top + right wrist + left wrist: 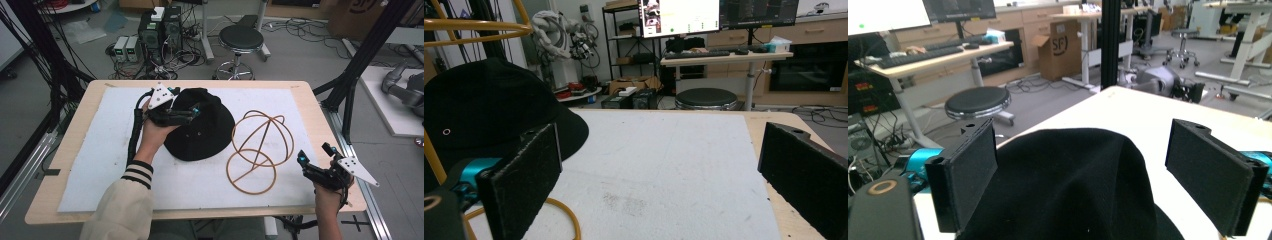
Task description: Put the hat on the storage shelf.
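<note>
On the table's white pad, the black hat (200, 131) lies beside the wire frame (259, 150); left gripper (172, 116) straddles its crown, jaws wide, nothing clamped; right gripper (314, 170) idles open, well apart.

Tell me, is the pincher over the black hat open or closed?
Open. In the left gripper view, the left gripper's two black jaws stand wide apart with the black hat's crown between them, not yet squeezed.

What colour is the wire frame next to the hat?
The wire frame is yellowish tan, clearest in the high view, right of the black hat.
</note>
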